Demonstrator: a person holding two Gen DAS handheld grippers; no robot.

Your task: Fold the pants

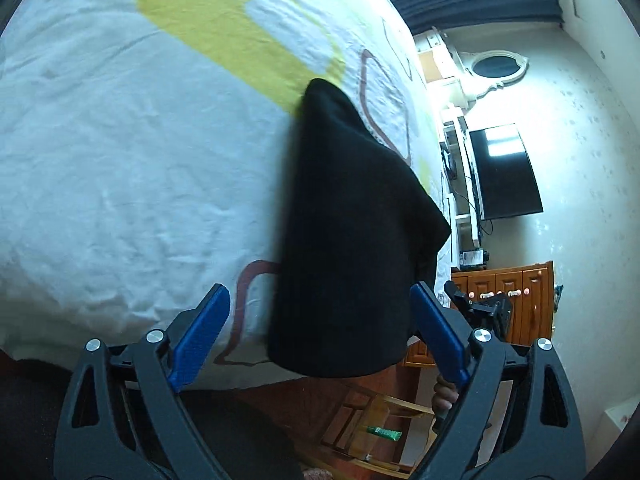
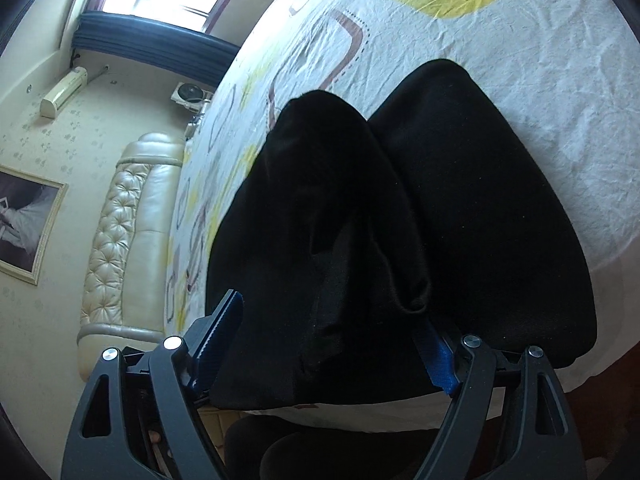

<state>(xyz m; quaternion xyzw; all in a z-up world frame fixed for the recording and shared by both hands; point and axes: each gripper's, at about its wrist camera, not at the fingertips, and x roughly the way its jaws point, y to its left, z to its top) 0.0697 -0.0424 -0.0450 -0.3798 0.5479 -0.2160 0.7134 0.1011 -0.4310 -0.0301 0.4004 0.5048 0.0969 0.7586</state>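
Pants point(image 2: 440, 208), black, lie on the patterned bedsheet point(image 1: 120, 140), reaching its near edge. Left gripper point(image 1: 320, 300) hangs spread wide around them; right gripper point(image 2: 332, 316) straddles the bunched cloth, jaws apart.

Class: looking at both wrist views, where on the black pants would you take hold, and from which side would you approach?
Grip the near edge of the black pants, at the bed's near side. Come in from that side, low and level with the sheet. The cloth lies flat, and its near end lies between the open fingers of the right tongs. Probably the left tongs take the other near corner.
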